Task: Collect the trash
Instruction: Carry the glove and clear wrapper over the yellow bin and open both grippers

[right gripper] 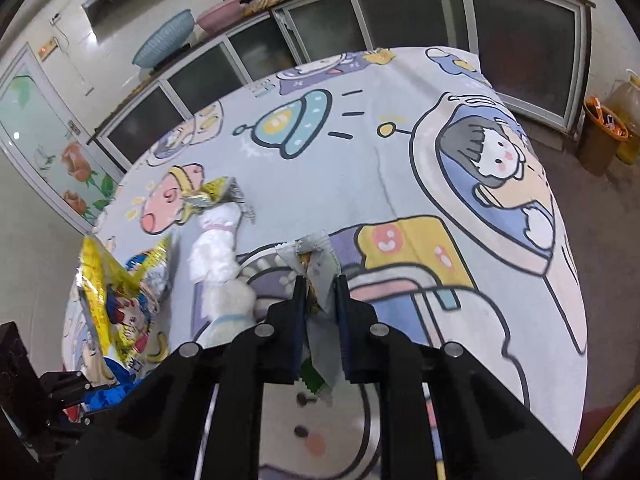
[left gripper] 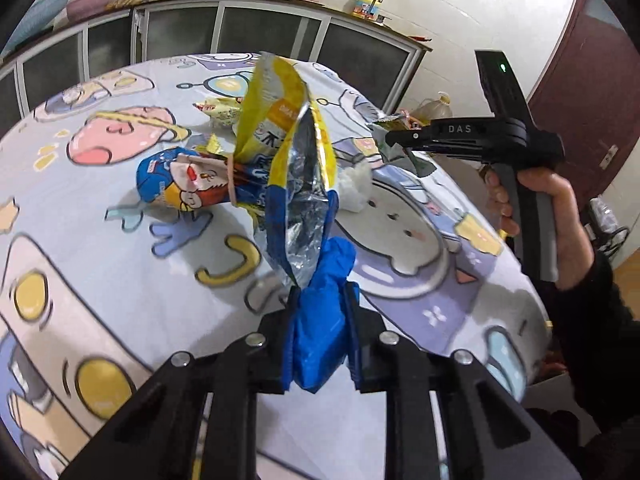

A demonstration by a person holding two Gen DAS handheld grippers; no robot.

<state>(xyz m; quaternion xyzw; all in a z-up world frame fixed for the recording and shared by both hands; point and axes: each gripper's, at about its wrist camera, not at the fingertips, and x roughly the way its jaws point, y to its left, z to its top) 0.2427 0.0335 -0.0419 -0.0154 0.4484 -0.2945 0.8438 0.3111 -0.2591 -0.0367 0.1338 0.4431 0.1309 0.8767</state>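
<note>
Now both grippers carry trash above the table point(right gripper: 400, 160): the left gripper point(left gripper: 320, 300) is closed on a yellow bag point(left gripper: 288, 168), the right gripper point(right gripper: 318, 284) on a small wrapper point(right gripper: 316, 260). More wrappers point(left gripper: 180, 180) and tissue point(right gripper: 216, 256) lie beyond. Next comes, I think, the far bin point(right gripper: 600, 136).

I see a table cloth point(right gripper: 360, 160) with cartoon drawings on it. Behind it stands a long cabinet point(right gripper: 420, 12) with dark glass doors. A blue bowl point(right gripper: 164, 40) and a pink bowl point(right gripper: 220, 18) sit on top. An orange bin point(right gripper: 600, 136) stands on the floor.
</note>
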